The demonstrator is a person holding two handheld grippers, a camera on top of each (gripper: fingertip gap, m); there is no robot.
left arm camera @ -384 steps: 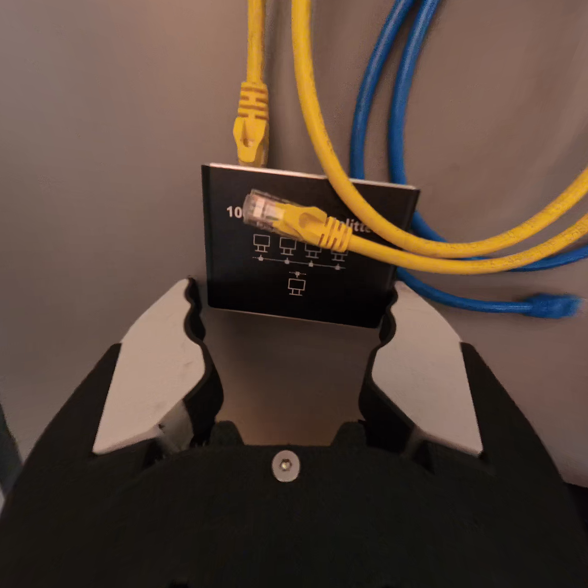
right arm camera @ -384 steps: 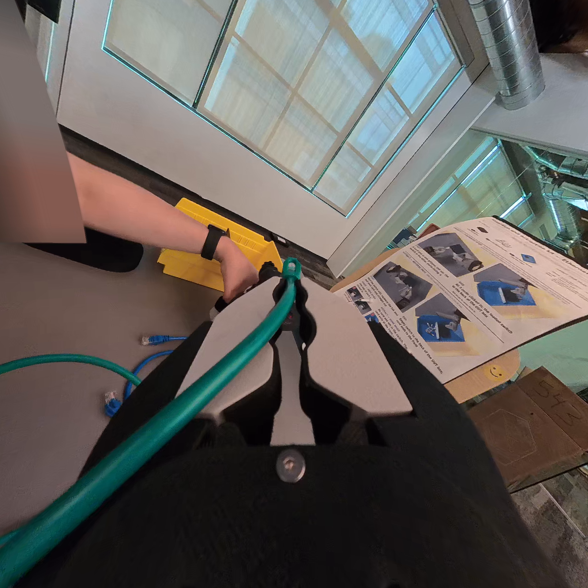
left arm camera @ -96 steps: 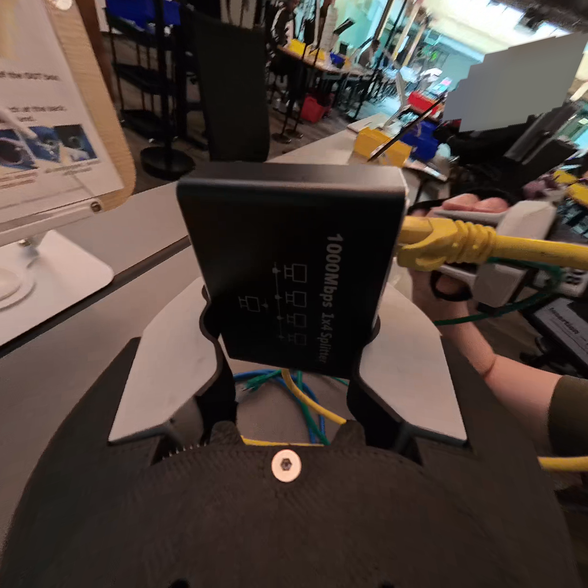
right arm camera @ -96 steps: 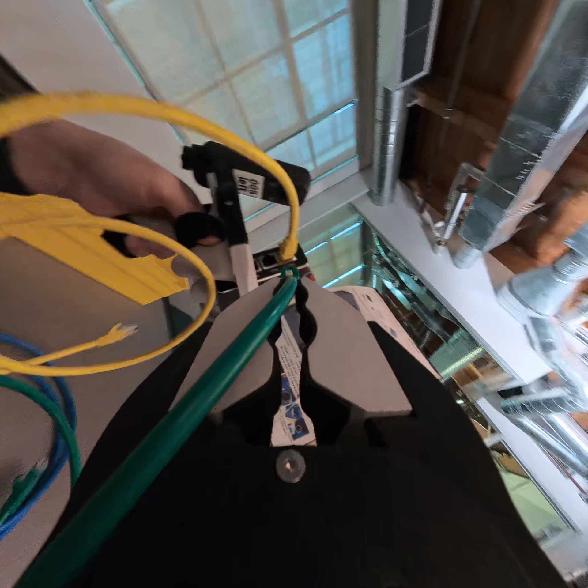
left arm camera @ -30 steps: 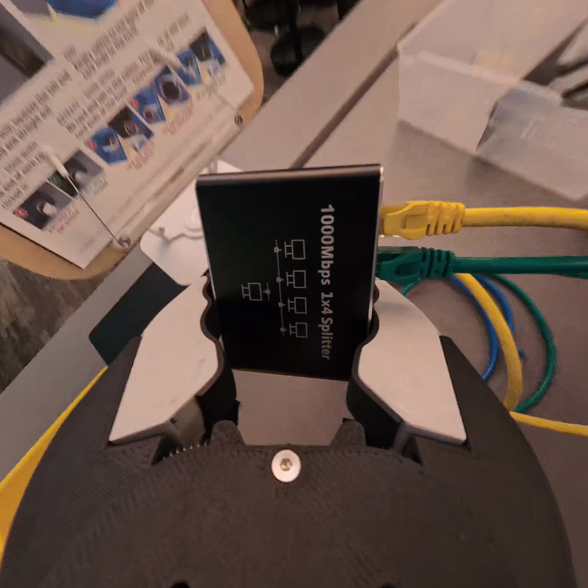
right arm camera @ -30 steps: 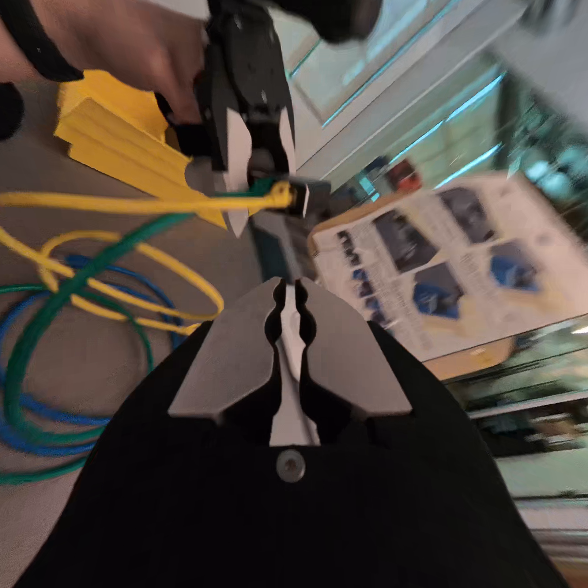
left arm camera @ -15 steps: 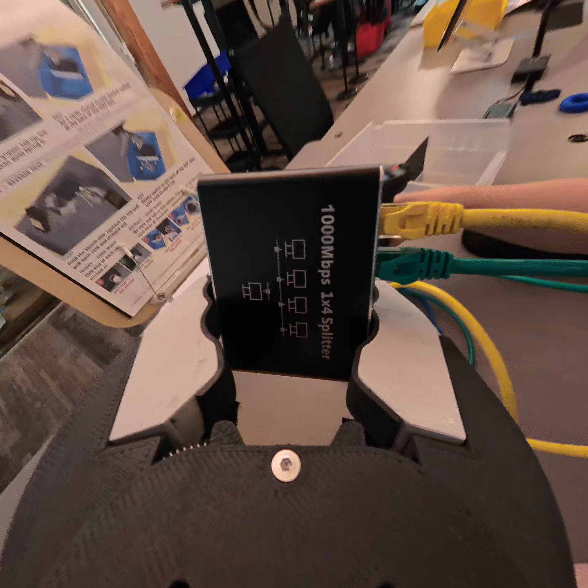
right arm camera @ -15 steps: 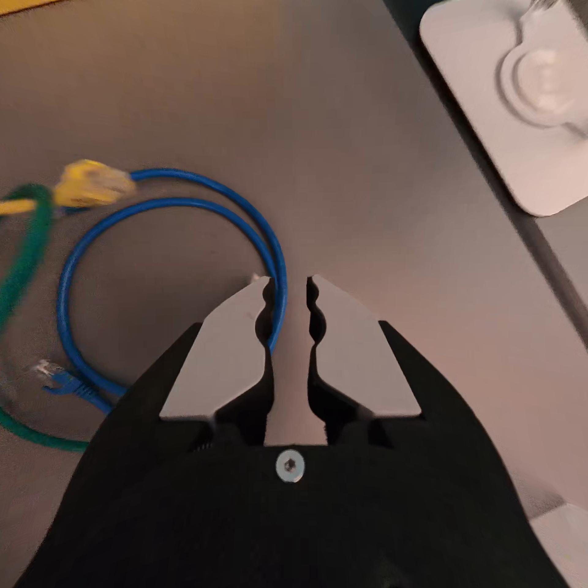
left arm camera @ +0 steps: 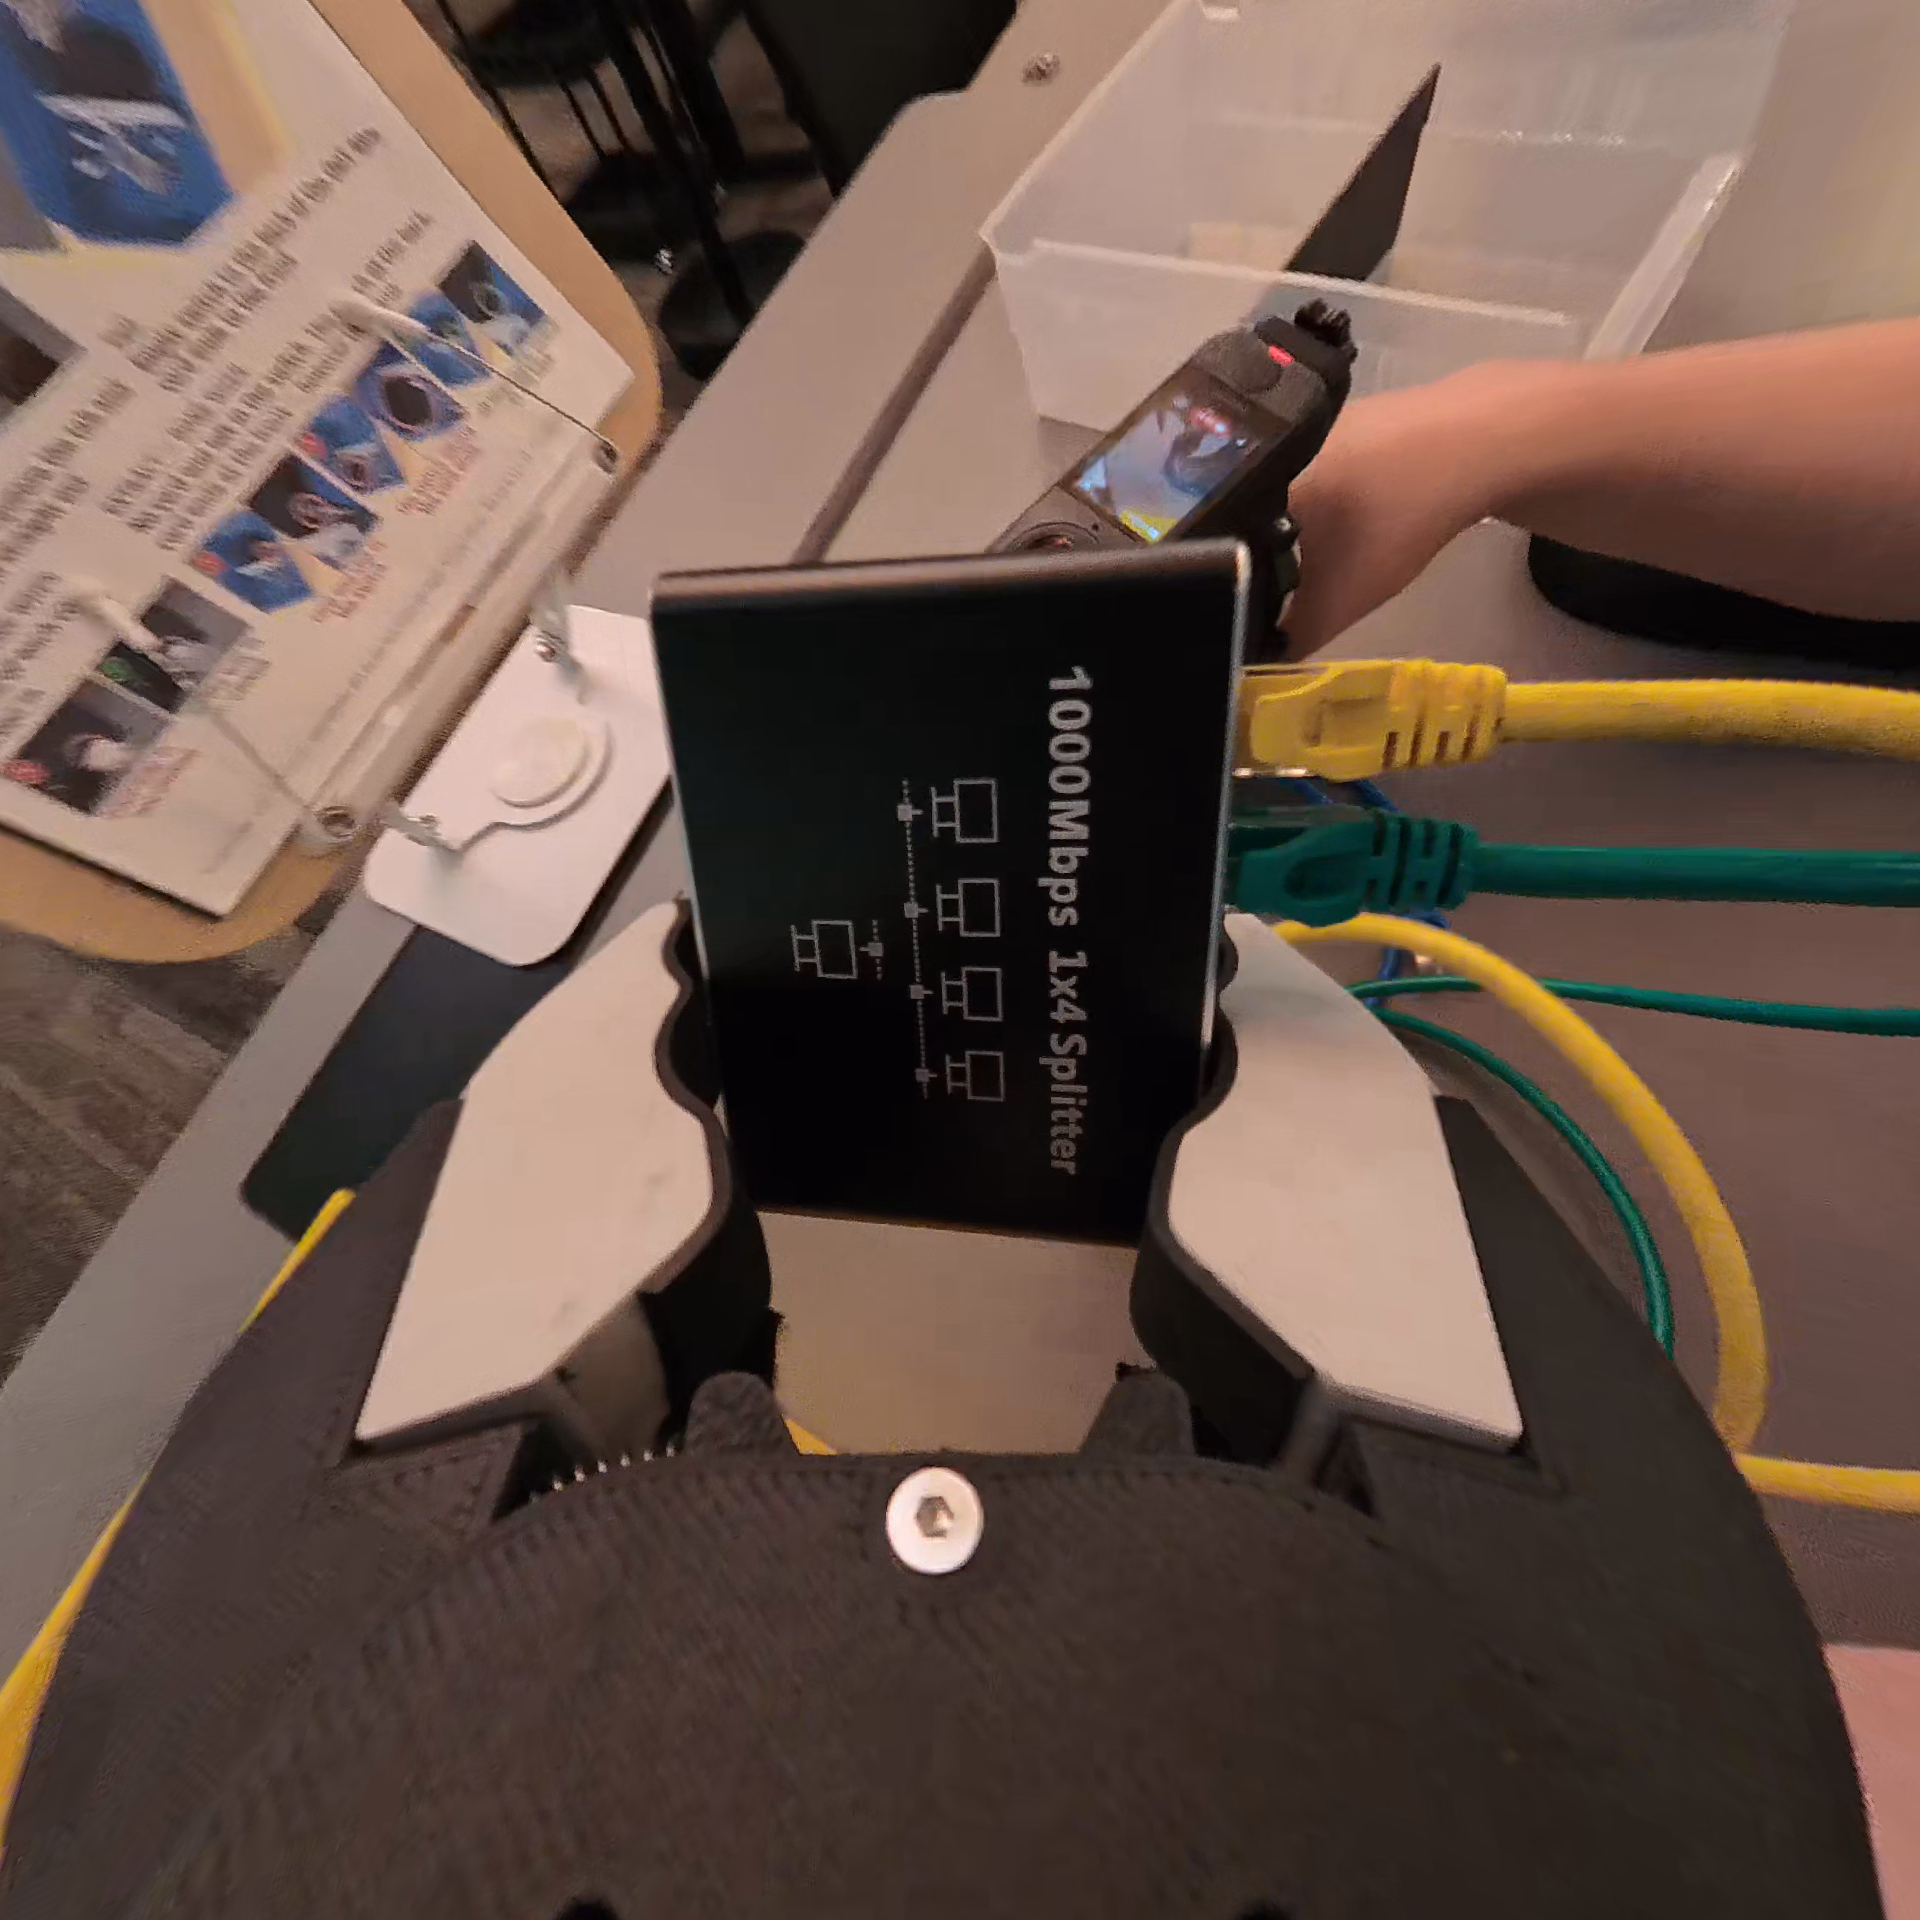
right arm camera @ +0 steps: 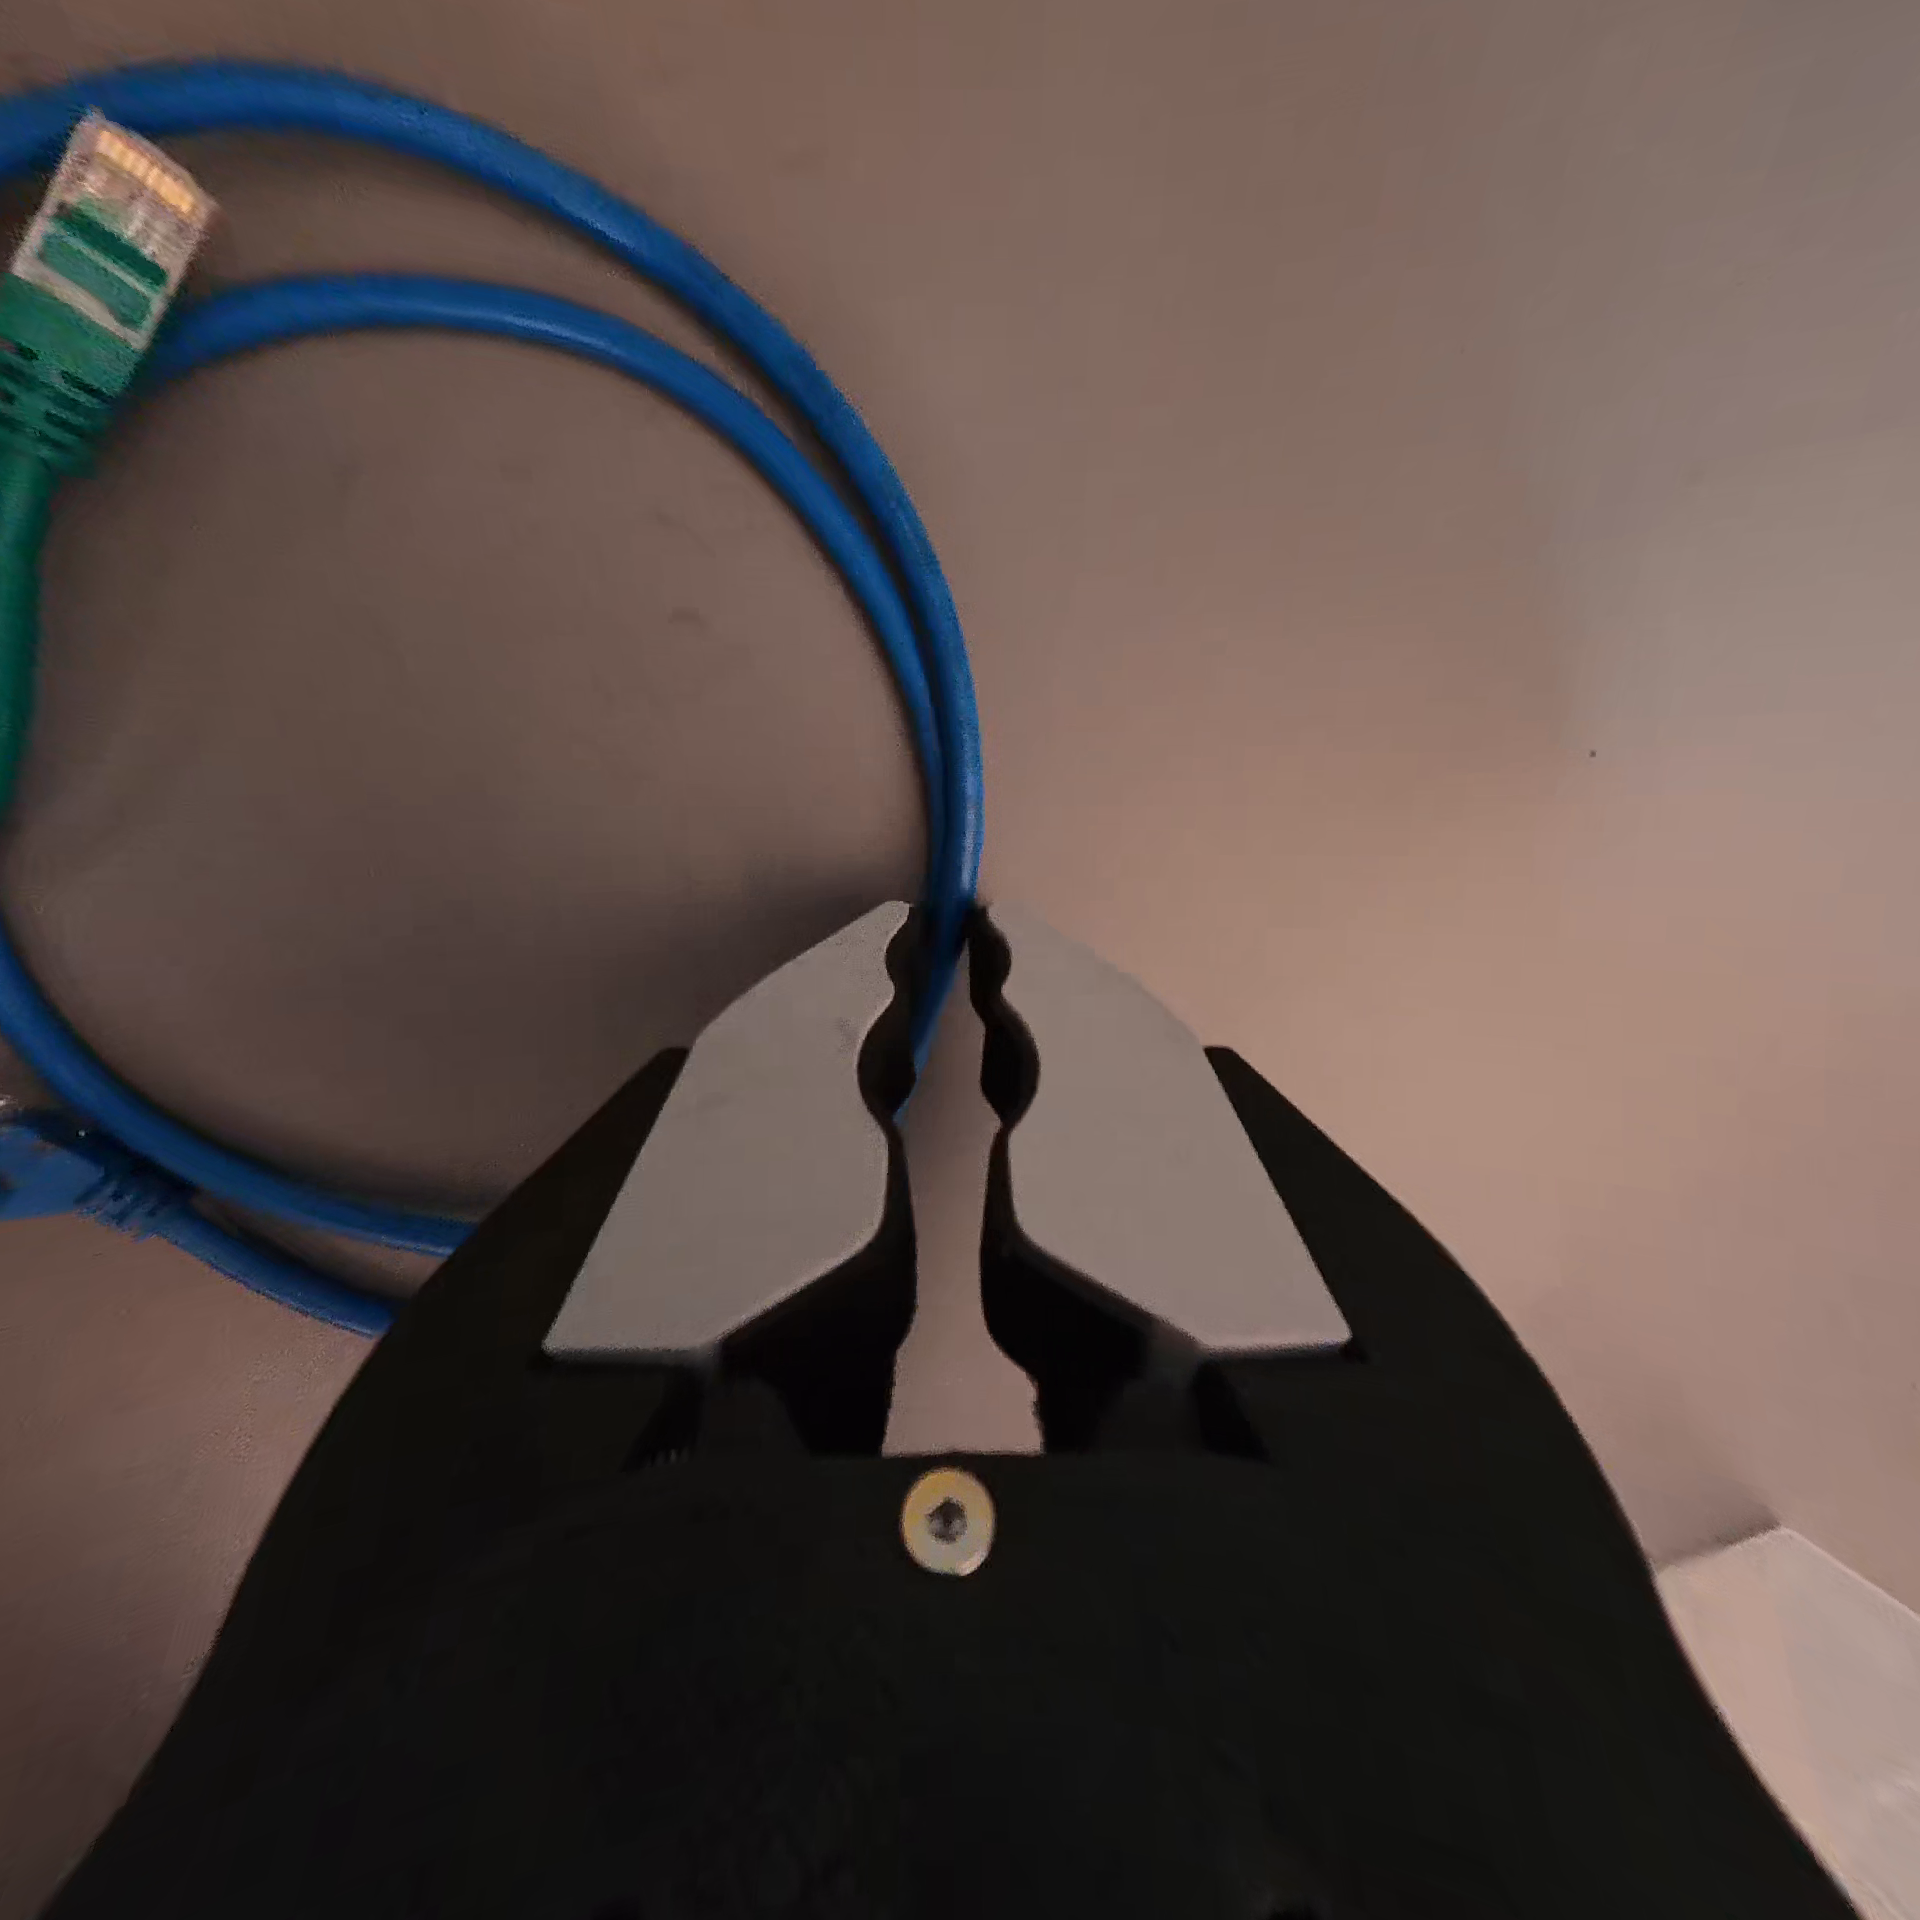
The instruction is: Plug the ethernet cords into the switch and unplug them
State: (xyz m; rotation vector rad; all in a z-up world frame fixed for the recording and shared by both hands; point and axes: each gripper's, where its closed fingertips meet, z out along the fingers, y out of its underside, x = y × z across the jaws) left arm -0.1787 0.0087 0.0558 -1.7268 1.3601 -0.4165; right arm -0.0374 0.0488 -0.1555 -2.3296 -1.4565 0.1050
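Observation:
My left gripper (left arm camera: 951,925) is shut on the black switch (left arm camera: 935,831) and holds it above the grey table. A yellow plug (left arm camera: 1361,717) and a green plug (left arm camera: 1340,868) sit in ports on its right side. Their cords run off to the right. My right gripper (right arm camera: 940,914) points down at the table, jaws nearly closed on a coiled blue cord (right arm camera: 623,343) that passes between the fingertips. The blue cord's plug (right arm camera: 42,1174) lies at the left edge. A loose green plug (right arm camera: 104,260) lies at the upper left. The right gripper's camera body (left arm camera: 1174,457) and a person's arm (left arm camera: 1610,457) show behind the switch.
An instruction sheet on a wooden board (left arm camera: 260,416) stands at the left on a white base (left arm camera: 520,790). A clear plastic bin (left arm camera: 1299,208) sits at the back. Slack yellow and green cords (left arm camera: 1683,1195) loop on the table at the right. A white base corner (right arm camera: 1818,1683) shows at the lower right. The tips of one gripper are about 25 centimeters away from the tips of the other.
My right gripper has let go of the green cord, dropped to the table and narrowed its jaws around the blue cord. The left gripper still holds the switch with both plugs in.

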